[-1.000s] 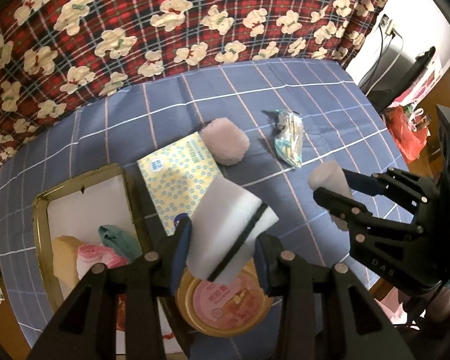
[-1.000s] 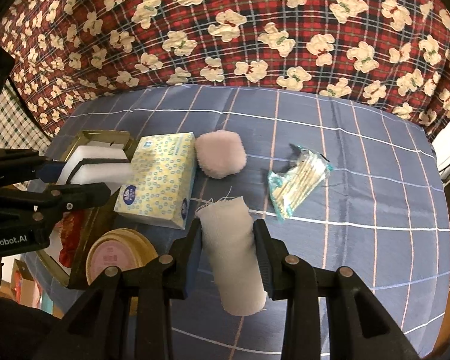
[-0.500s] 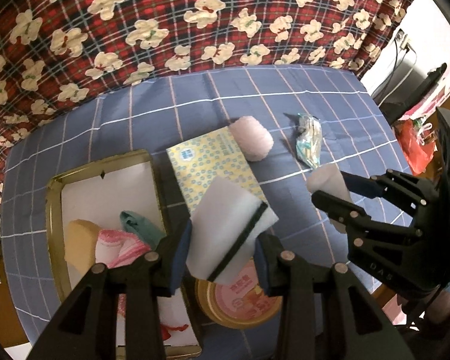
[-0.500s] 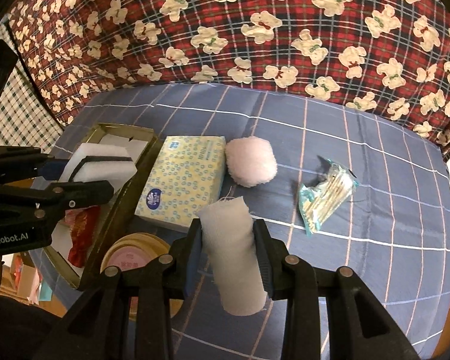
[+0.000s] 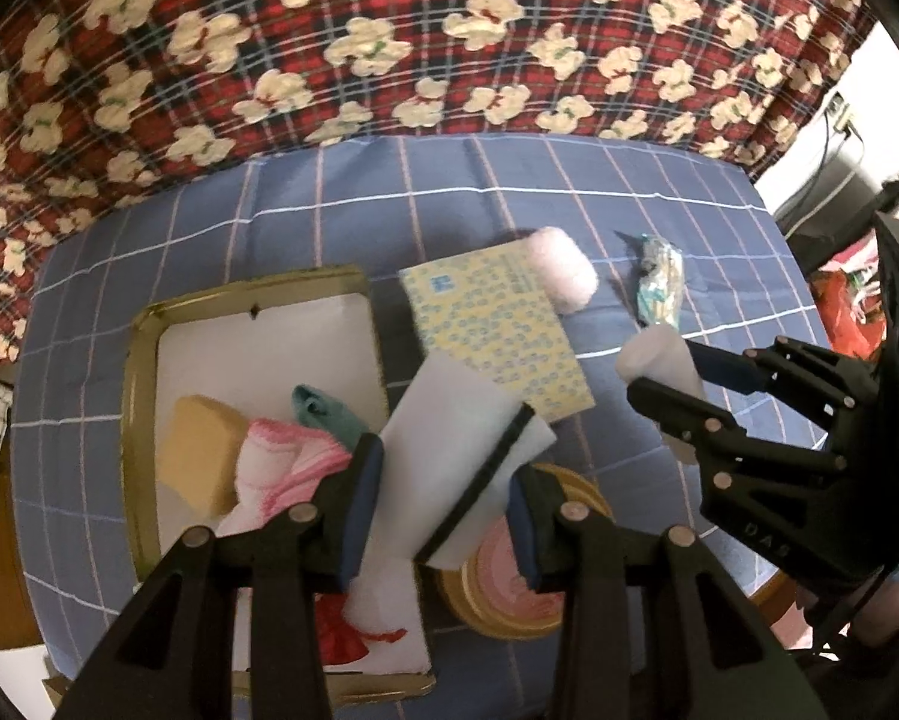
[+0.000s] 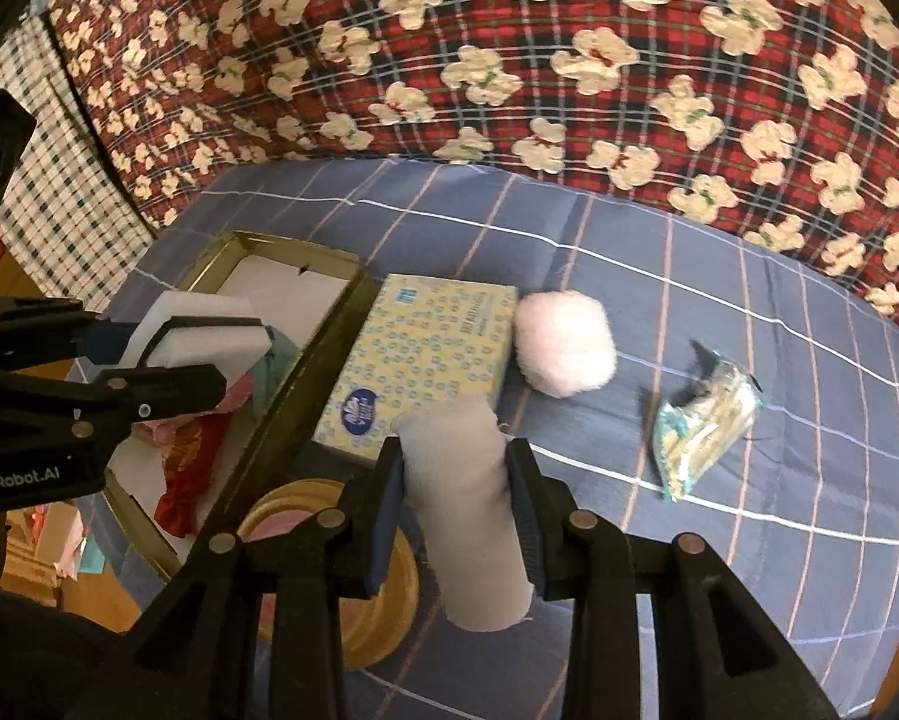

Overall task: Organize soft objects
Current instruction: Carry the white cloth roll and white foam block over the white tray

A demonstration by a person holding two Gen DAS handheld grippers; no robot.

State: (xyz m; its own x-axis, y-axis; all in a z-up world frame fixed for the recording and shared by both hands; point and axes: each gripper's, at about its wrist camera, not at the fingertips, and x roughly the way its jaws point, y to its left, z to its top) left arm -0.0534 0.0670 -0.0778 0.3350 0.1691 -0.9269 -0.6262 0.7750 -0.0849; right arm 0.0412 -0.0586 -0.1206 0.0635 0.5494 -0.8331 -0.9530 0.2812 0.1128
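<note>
While each hand-held gripper hovers level, left [image 5: 443, 498] clamps sponge [image 5: 464, 456] (right [image 6: 455, 504]: roll [image 6: 464, 498]).

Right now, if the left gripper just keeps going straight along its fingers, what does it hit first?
Most likely the yellow tissue box: the left gripper, shut on the white sponge, points past the gold tray corner toward it. Depth is unclear; the sponge's leading edge would touch first.

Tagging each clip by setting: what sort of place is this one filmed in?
Probably a home room: a table under a blue checked tablecloth, a red plaid bear-print fabric draped behind it, and household items such as a yellow patterned tissue pack beside a gold-rimmed tray.
</note>
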